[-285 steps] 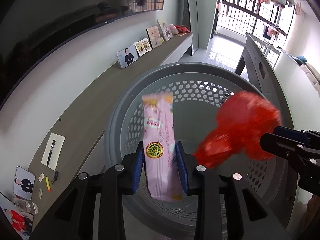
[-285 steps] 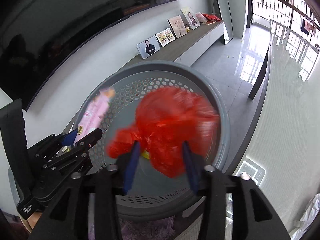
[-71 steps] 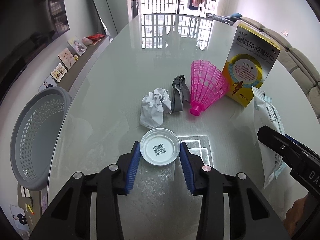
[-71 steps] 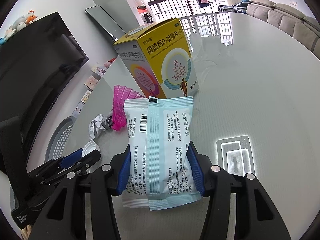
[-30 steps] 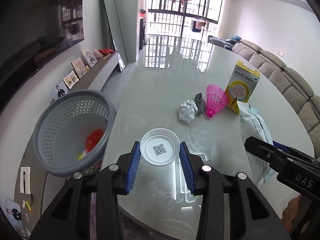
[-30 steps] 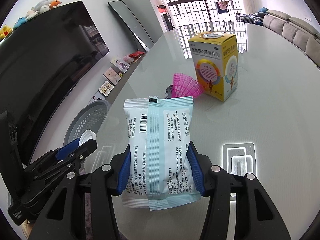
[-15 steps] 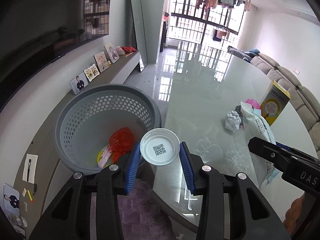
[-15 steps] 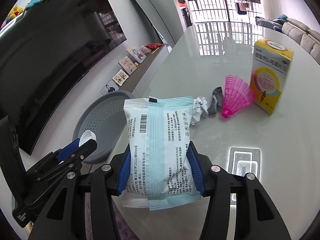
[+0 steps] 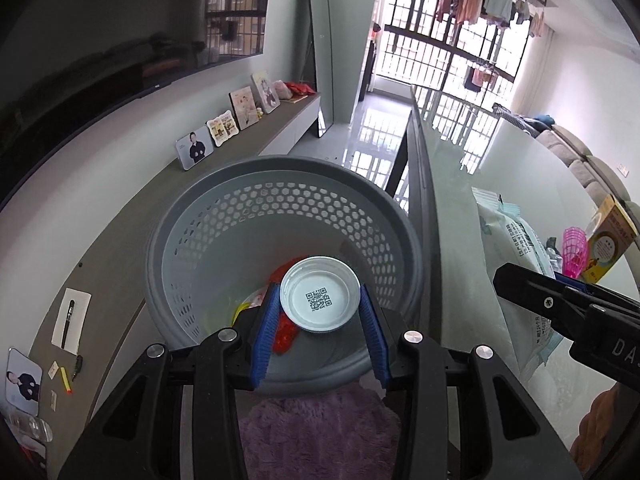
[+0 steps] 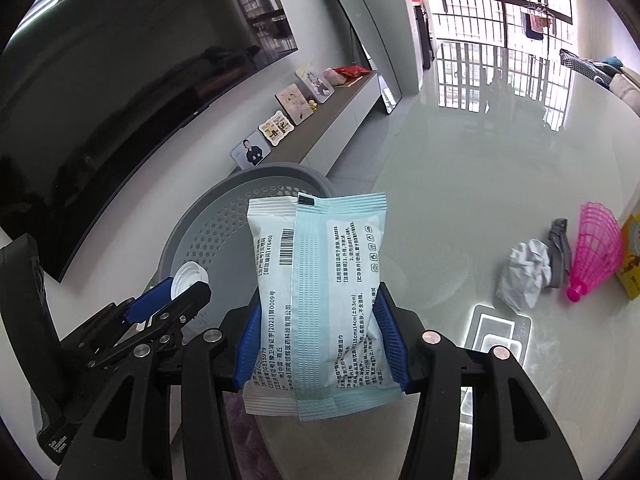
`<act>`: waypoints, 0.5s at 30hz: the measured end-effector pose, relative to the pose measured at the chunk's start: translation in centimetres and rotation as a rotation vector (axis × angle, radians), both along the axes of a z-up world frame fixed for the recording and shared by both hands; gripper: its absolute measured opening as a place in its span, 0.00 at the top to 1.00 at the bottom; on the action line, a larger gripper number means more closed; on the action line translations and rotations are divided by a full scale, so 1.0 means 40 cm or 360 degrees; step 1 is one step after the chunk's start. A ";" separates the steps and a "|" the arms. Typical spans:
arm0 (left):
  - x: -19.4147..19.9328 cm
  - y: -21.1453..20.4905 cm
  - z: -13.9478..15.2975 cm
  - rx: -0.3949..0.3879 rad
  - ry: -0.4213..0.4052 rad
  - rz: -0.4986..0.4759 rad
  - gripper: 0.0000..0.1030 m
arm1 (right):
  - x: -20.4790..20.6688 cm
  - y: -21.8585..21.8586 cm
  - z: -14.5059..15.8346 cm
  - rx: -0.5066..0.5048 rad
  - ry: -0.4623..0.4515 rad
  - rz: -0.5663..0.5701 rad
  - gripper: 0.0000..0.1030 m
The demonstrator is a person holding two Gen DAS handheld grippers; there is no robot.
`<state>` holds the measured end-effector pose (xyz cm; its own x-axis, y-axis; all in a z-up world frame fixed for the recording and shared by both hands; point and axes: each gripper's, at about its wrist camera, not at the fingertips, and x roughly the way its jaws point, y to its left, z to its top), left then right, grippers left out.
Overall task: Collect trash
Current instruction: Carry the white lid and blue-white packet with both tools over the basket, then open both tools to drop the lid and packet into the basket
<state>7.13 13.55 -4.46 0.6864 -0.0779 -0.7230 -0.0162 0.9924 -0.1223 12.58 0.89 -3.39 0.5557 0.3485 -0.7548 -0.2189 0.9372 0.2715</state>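
Observation:
My left gripper (image 9: 319, 308) is shut on a round white plastic lid (image 9: 319, 299) with a QR code, held over the inside of the grey perforated basket (image 9: 256, 216). Red and yellow trash (image 9: 285, 334) lies at the basket's bottom. My right gripper (image 10: 319, 312) is shut on a white and pale blue wipes packet (image 10: 320, 280), held above the glass table's edge beside the basket (image 10: 224, 232). The left gripper (image 10: 168, 300) with its lid shows at the lower left of the right wrist view. On the table lie a crumpled white paper (image 10: 524, 276), a grey scrap (image 10: 559, 248) and a pink shuttlecock-shaped net (image 10: 596, 248).
A yellow box (image 9: 608, 240) stands on the glass table (image 10: 460, 152) behind the pink net. A low cabinet (image 9: 120, 240) with photo frames runs along the wall under a dark screen. A purple rug (image 9: 320, 432) lies below the basket.
Both grippers have swung left from over the table toward the basket. The lid now hangs over the basket's inside; the packet has come to the table's edge.

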 end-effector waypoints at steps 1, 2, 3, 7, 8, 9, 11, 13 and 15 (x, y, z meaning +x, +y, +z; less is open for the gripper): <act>0.006 0.012 -0.004 0.0003 0.0003 0.0015 0.62 | 0.009 0.014 -0.003 -0.0006 0.0003 0.0014 0.51; 0.009 0.023 -0.009 0.0006 0.0005 0.0027 0.62 | 0.022 0.031 -0.007 -0.0014 0.0007 0.0032 0.51; 0.013 0.034 -0.014 0.0011 0.0008 0.0041 0.62 | 0.035 0.045 -0.010 -0.0020 0.0012 0.0047 0.51; 0.031 0.070 -0.028 0.0036 0.0021 0.0083 0.62 | 0.074 0.093 -0.020 -0.0039 0.0032 0.0105 0.51; 0.036 0.078 -0.031 0.0040 0.0026 0.0091 0.62 | 0.080 0.104 -0.020 -0.0041 0.0029 0.0117 0.51; 0.043 0.086 -0.035 0.0041 0.0029 0.0098 0.62 | 0.089 0.114 -0.020 -0.0041 0.0027 0.0131 0.51; 0.054 0.095 -0.039 0.0042 0.0033 0.0109 0.62 | 0.108 0.133 -0.024 -0.0041 0.0031 0.0151 0.51; 0.067 0.102 -0.044 0.0044 0.0036 0.0114 0.62 | 0.125 0.149 -0.034 -0.0040 0.0046 0.0163 0.51; 0.076 0.104 -0.049 0.0049 0.0041 0.0115 0.62 | 0.140 0.160 -0.047 -0.0033 0.0073 0.0167 0.51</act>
<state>10.16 17.71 -6.44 0.6707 -0.0064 -0.7417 -0.0904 0.9918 -0.0902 18.16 7.31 -5.29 0.4819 0.3868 -0.7862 -0.3038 0.9154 0.2641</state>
